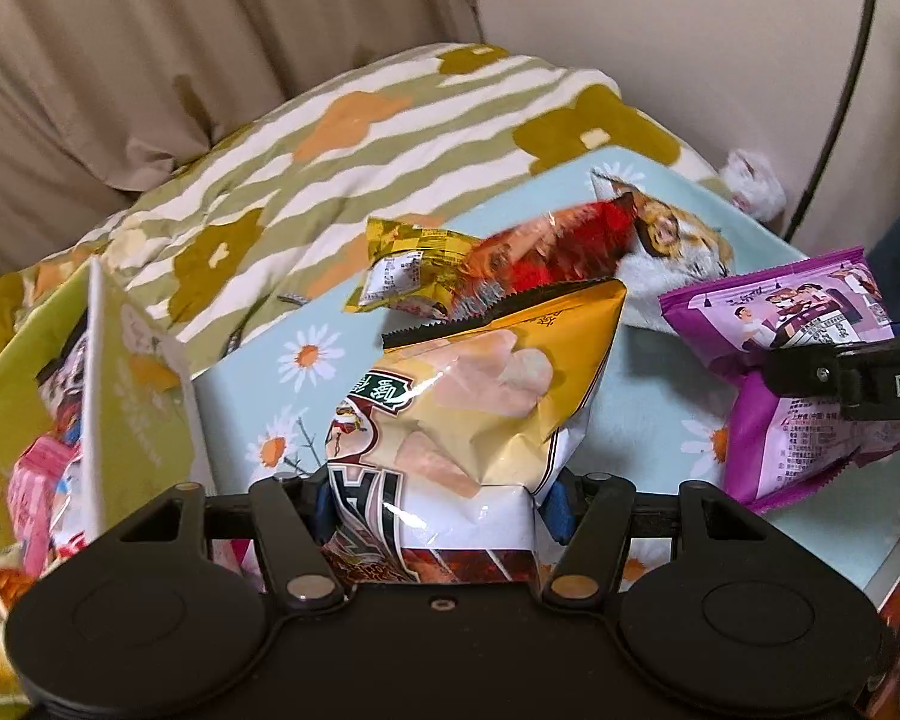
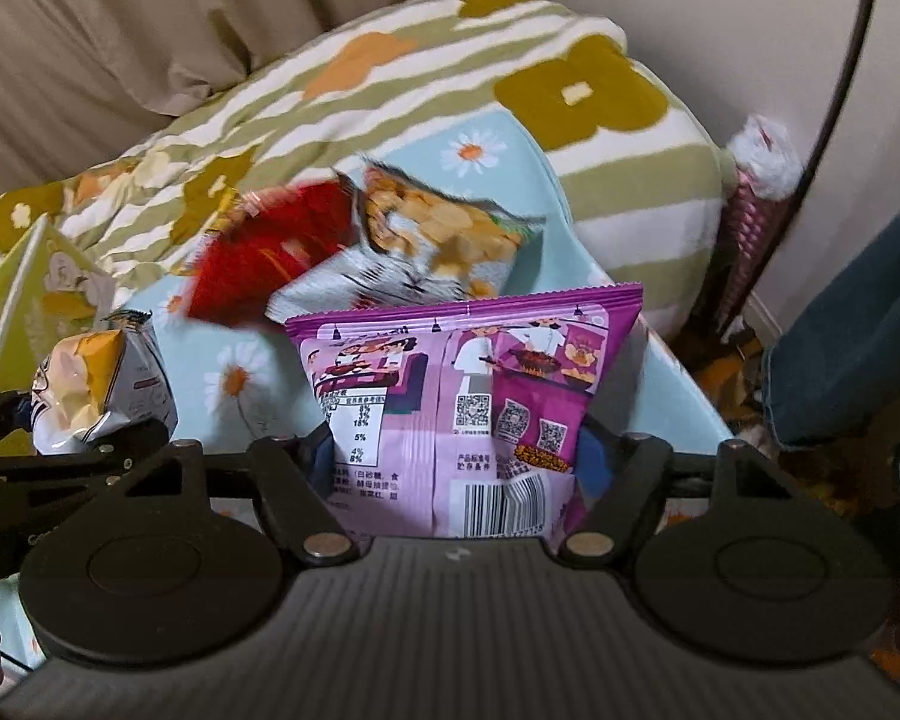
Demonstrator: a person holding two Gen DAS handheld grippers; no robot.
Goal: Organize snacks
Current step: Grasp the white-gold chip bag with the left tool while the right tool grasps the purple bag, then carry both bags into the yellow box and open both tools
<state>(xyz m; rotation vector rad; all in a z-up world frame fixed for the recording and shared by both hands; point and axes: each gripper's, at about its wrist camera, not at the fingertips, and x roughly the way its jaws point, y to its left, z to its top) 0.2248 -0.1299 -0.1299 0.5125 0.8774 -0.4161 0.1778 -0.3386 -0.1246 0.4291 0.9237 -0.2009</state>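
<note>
My left gripper [image 1: 441,501] is shut on a yellow and white snack bag [image 1: 462,402] and holds it upright above the daisy cloth. The bag also shows in the right wrist view [image 2: 90,396], at the left. My right gripper [image 2: 456,462] is shut on a purple snack bag [image 2: 468,402], held upright; it also shows in the left wrist view [image 1: 810,372], at the right, with the right gripper's finger [image 1: 858,378] across it. A red snack bag [image 1: 546,246], a small yellow packet [image 1: 402,264] and a white and orange snack bag [image 2: 426,240] lie on the cloth behind.
A light blue daisy cloth [image 1: 642,420] covers the surface. A green and white box [image 1: 132,384] holding several snacks stands at the left. A green striped flower quilt [image 1: 330,144] lies behind, with beige curtains and a wall beyond.
</note>
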